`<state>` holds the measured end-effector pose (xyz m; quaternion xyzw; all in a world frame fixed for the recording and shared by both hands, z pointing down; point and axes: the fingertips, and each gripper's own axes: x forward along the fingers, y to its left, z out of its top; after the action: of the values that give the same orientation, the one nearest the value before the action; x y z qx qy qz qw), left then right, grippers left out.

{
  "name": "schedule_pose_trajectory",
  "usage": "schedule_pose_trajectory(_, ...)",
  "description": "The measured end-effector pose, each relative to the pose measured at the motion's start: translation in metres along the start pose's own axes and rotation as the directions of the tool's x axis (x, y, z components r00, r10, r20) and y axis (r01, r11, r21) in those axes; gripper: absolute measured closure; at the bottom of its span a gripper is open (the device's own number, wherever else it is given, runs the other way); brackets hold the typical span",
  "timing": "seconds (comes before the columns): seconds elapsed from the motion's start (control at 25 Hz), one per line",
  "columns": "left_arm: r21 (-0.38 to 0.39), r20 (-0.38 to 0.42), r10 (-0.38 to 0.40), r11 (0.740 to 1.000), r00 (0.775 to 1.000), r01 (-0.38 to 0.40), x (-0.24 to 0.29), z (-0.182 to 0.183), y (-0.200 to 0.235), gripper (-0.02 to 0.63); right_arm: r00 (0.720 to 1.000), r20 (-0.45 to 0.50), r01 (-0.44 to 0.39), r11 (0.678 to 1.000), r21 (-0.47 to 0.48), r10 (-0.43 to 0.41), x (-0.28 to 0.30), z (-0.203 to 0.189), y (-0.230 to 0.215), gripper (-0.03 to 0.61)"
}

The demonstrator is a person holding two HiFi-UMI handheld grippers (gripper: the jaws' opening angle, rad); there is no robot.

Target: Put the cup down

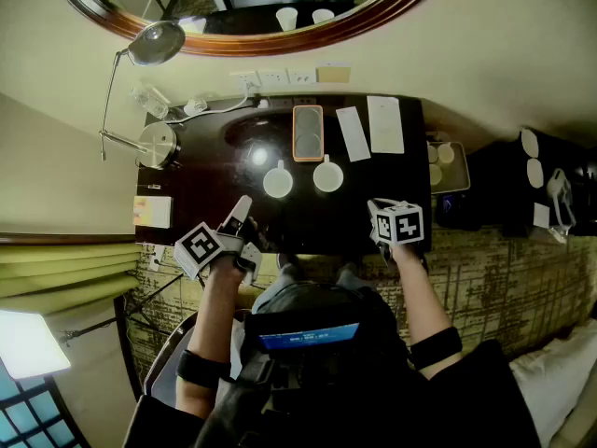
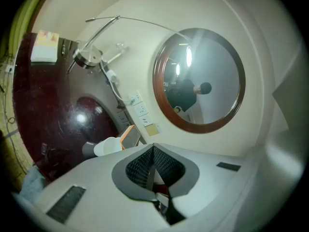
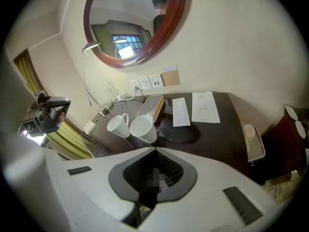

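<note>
In the head view, your left gripper (image 1: 239, 218) sits over the near edge of the dark table (image 1: 210, 189), its tip just short of the left cup (image 1: 278, 181). The right cup (image 1: 327, 175) stands beside that one, nearly touching it. Your right gripper (image 1: 382, 220) hangs at the table's near right edge, apart from both cups. Both cups stand upright on the table, and neither is held.

In the left gripper view, your left gripper's (image 2: 154, 162) jaws are pressed together with nothing between them. One white cup (image 2: 107, 146) shows beyond them, to the upper left, beside an orange-edged phone (image 2: 130, 136).

In the right gripper view, your right gripper's (image 3: 155, 154) jaws meet on nothing. Both cups (image 3: 117, 126) (image 3: 143, 128) stand ahead on the table, clear of the tips.
</note>
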<state>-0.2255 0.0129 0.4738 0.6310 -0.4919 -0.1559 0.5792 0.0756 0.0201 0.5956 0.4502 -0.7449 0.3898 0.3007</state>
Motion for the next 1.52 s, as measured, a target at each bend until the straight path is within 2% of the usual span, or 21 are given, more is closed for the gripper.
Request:
schedule_pose_trajectory(0.16,0.107,-0.020,0.018,0.994,1.000,-0.016,0.014,0.003,-0.015,0.612,0.996,0.085,-0.037,0.999,-0.039,0.040,-0.014,0.034,0.019,0.578)
schedule_pose_trajectory(0.28,0.196,-0.037,0.027,0.980,0.999,-0.020,0.026,0.005,-0.028,0.612,0.987,0.146,-0.057,0.996,-0.074,0.067,-0.022,0.056,0.030,0.578)
schedule_pose_trajectory(0.4,0.324,-0.041,0.050,0.946,0.998,-0.034,0.037,0.010,-0.037,0.612,0.978,0.189,-0.069,0.992,-0.109,0.089,-0.026,0.070,0.037,0.578)
schedule_pose_trajectory(0.52,0.454,-0.025,0.069,0.890,0.997,-0.050,0.044,0.016,-0.046,0.612,0.964,0.232,-0.096,0.985,-0.146,0.129,-0.032,0.083,0.050,0.578)
schedule_pose_trajectory(0.56,0.508,-0.014,0.078,0.859,0.997,-0.061,0.046,0.018,-0.048,0.612,0.959,0.246,-0.104,0.982,-0.158,0.141,-0.034,0.086,0.054,0.578)
schedule_pose_trajectory(0.6,0.575,-0.002,0.090,0.815,0.996,-0.073,0.048,0.018,-0.049,0.612,0.954,0.259,-0.110,0.979,-0.170,0.152,-0.035,0.088,0.057,0.578)
schedule_pose_trajectory(0.64,0.654,0.010,0.103,0.752,0.995,-0.085,0.051,0.017,-0.048,0.612,0.949,0.270,-0.113,0.977,-0.183,0.160,-0.035,0.090,0.059,0.578)
schedule_pose_trajectory(0.68,0.739,0.022,0.118,0.667,0.993,-0.096,0.054,0.016,-0.047,0.612,0.945,0.281,-0.113,0.974,-0.196,0.166,-0.035,0.091,0.060,0.578)
schedule_pose_trajectory(0.76,0.872,0.036,0.144,0.479,0.989,-0.102,0.059,0.009,-0.047,0.612,0.939,0.294,-0.112,0.969,-0.222,0.176,-0.036,0.092,0.066,0.578)
schedule_pose_trajectory(0.8,0.905,0.034,0.145,0.416,0.989,-0.092,0.061,0.005,-0.050,0.612,0.937,0.299,-0.112,0.965,-0.237,0.182,-0.038,0.094,0.071,0.578)
schedule_pose_trajectory(0.84,0.919,0.030,0.137,0.386,0.990,-0.081,0.063,0.001,-0.053,0.612,0.934,0.304,-0.110,0.961,-0.255,0.188,-0.040,0.095,0.076,0.578)
schedule_pose_trajectory(0.88,0.922,0.026,0.123,0.380,0.992,-0.072,0.064,-0.002,-0.055,0.612,0.931,0.309,-0.106,0.955,-0.277,0.193,-0.040,0.096,0.080,0.578)
schedule_pose_trajectory(1.0,0.920,0.025,0.095,0.388,0.995,-0.060,0.065,-0.006,-0.057,0.612,0.927,0.315,-0.089,0.937,-0.337,0.201,-0.038,0.095,0.088,0.562)
schedule_pose_trajectory(1.2,0.925,0.006,0.111,0.378,0.994,-0.048,0.067,-0.014,-0.052,0.612,0.938,0.300,-0.057,0.930,-0.363,0.174,-0.028,0.085,0.085,0.542)
schedule_pose_trajectory(1.52,0.926,-0.034,0.138,0.376,0.990,-0.021,0.069,-0.027,-0.042,0.612,0.963,0.226,-0.052,0.921,-0.387,0.149,0.006,0.062,0.084,0.297)
